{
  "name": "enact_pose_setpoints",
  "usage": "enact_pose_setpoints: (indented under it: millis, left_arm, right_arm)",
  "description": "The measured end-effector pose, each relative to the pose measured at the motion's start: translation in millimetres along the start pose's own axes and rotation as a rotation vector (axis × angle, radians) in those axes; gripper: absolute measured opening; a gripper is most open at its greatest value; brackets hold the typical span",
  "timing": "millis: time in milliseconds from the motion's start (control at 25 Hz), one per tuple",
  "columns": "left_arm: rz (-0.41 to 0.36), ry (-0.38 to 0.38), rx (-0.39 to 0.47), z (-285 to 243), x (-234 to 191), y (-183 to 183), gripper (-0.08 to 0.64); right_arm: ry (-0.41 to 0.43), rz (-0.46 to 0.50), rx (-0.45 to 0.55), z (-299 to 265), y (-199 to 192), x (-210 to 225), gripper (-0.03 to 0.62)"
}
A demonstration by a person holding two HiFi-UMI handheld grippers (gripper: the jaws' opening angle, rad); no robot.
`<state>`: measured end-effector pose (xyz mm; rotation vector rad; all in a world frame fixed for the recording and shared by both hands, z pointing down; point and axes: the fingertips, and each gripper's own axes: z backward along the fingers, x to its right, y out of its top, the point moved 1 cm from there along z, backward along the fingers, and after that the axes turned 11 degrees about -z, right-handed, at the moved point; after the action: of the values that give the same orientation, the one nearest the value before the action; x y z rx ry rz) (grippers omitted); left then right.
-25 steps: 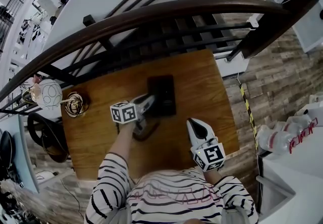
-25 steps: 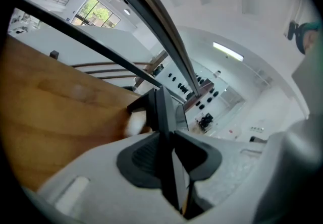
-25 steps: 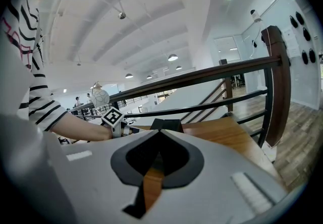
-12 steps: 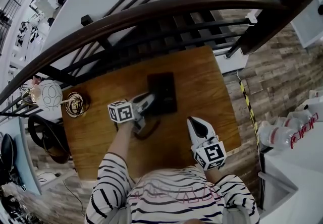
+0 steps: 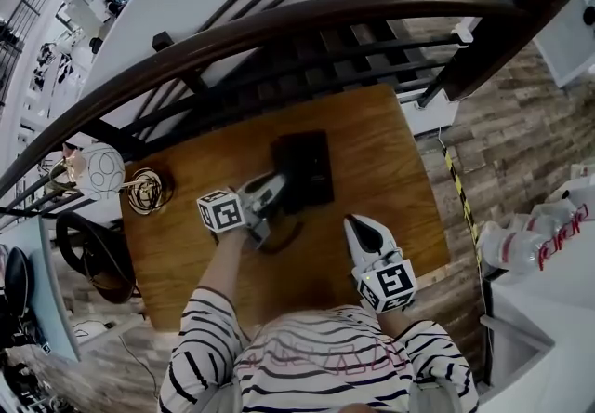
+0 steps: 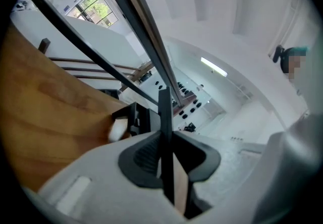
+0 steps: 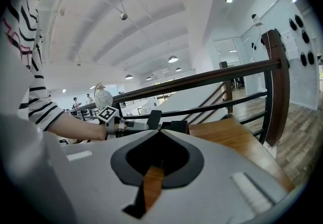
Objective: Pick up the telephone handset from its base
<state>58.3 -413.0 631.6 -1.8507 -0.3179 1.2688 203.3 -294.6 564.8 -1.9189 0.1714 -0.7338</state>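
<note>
The black telephone base (image 5: pixel 309 163) sits at the middle of the wooden table (image 5: pixel 390 160). My left gripper (image 5: pixel 271 192) is at the base's left edge and shut on the black handset (image 6: pixel 164 117), a thin dark bar pinched between the pads. The handset is lifted off the base; its raised end (image 7: pixel 150 118) sticks up beside the base (image 7: pixel 179 126). A dark cord (image 5: pixel 282 240) curves on the table below it. My right gripper (image 5: pixel 361 232) hovers over the table's near right part, shut and holding nothing.
A dark wooden railing (image 5: pixel 279 25) arcs along the table's far side. A pale globe ornament (image 5: pixel 100 170) and a gold wire piece (image 5: pixel 146 191) stand at the table's left end. Plastic water bottles (image 5: pixel 521 248) lie off to the right.
My left gripper has risen with the handset in it, and the cord now shows on the table beneath. The right gripper has hardly moved.
</note>
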Motion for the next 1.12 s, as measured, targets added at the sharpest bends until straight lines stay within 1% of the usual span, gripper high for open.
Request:
enact_pose_setpoints:
  millis: [200, 560, 880, 1120]
  left_arm:
    - [-0.026, -0.045, 0.022, 18.5, 22.3, 7.8, 0.070]
    - [-0.079, -0.104, 0.048, 54.0, 66.9, 19.2, 0.070]
    - [-0.111, -0.145, 0.062, 87.5, 99.9, 26.3, 0.069]
    - [-0.136, -0.180, 0.067, 116.6, 120.3, 21.1, 0.069]
  right_arm:
    - [-0.003, 0.001, 0.015, 6.4, -1.9, -21.1, 0.002]
    - [-0.013, 0.009, 0.051, 19.0, -3.8, -57.9, 0.002]
    - [-0.049, 0.012, 0.093, 35.3, 0.0, -90.5, 0.002]
    - [-0.081, 0.025, 0.127, 46.6, -4.8, -117.5, 0.002]
